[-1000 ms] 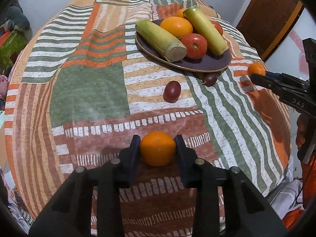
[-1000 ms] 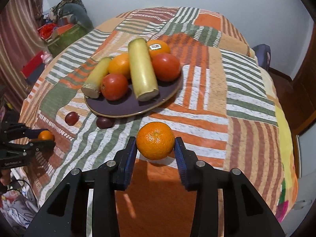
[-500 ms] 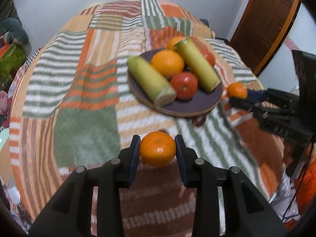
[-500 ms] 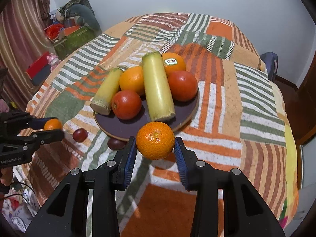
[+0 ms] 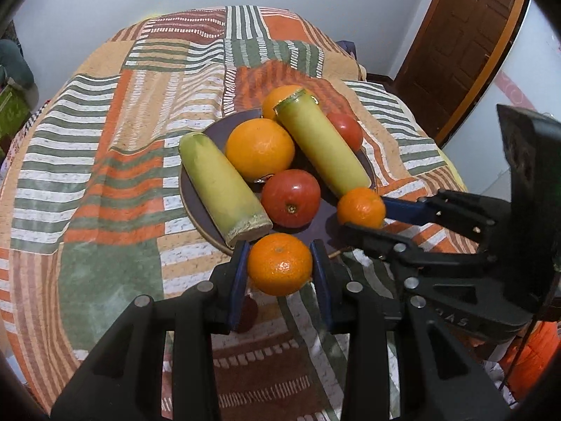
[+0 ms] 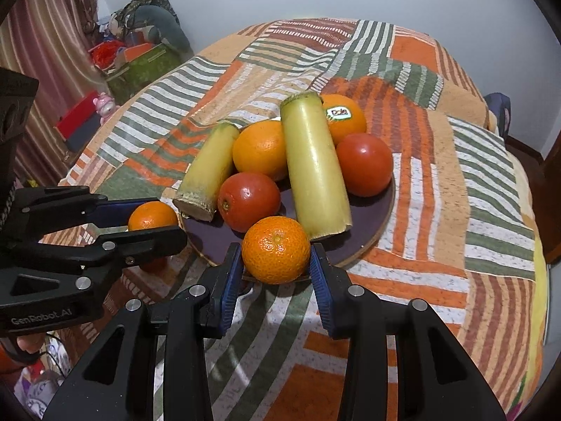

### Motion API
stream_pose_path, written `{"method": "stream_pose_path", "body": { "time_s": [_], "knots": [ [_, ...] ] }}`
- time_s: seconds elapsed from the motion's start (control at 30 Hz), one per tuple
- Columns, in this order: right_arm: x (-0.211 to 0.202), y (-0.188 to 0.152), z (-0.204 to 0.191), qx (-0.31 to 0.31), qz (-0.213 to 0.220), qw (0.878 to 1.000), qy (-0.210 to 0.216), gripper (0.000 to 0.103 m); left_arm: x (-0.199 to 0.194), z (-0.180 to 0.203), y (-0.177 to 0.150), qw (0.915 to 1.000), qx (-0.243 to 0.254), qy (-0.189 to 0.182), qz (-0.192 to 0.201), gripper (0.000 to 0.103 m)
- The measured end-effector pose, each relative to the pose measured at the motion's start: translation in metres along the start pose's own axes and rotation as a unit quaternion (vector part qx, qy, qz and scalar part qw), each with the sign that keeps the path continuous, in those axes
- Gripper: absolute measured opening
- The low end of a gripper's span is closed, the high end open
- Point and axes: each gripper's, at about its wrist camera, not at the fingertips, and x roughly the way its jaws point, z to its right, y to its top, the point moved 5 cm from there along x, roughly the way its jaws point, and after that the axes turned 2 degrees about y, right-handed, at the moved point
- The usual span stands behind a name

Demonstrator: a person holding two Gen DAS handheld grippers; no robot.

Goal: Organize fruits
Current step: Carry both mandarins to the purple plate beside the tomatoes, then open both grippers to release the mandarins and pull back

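The left gripper (image 5: 279, 269) is clamped on a small round orange mandarin (image 5: 279, 265), its blue pads pressing both sides; the fruit hangs at the plate's 6 o'clock edge in the left wrist view. The right gripper (image 6: 276, 258) grips a second small orange mandarin with a pebbled skin (image 6: 276, 249) in the same way, also at the near rim of the plate in its own view. Each gripper shows in the other's camera: the right one enters the left view from 3 o'clock, the left one enters the right view from 9 o'clock.

The round dark purple plate (image 5: 328, 217) sits on a desk covered by a patchwork cloth of orange, green and white stripes (image 5: 105, 175). On the plate lie two pale yellow-green cut cane-like stalks (image 6: 313, 172), one at the plate's 9 o'clock side in the left view and one running from 12 toward 4 o'clock. Between and around them rest a large smooth orange (image 5: 260, 149), a second orange with a sticker (image 6: 345, 117), and two red tomatoes (image 5: 291, 198), the other (image 6: 364, 165) at the plate's 2 o'clock in the right view. A small dark red fruit (image 5: 248, 314) lies on the cloth, half hidden under the left gripper.
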Motion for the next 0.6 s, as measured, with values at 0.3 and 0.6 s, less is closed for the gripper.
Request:
{"method": "stream_pose_path", "body": {
  "time_s": [0.3,0.6],
  "knots": [
    [0.010,0.000,-0.001,-0.006,-0.003,1.000,0.002,0.036,0.016,0.004,0.005,0.9999,0.005,-0.008,-0.010,0.035],
    [0.011,0.000,0.001,-0.003,-0.010,1.000,0.006,0.036,0.020,-0.001,0.005,0.9994,-0.014,-0.025,-0.018,0.035]
  ]
}}
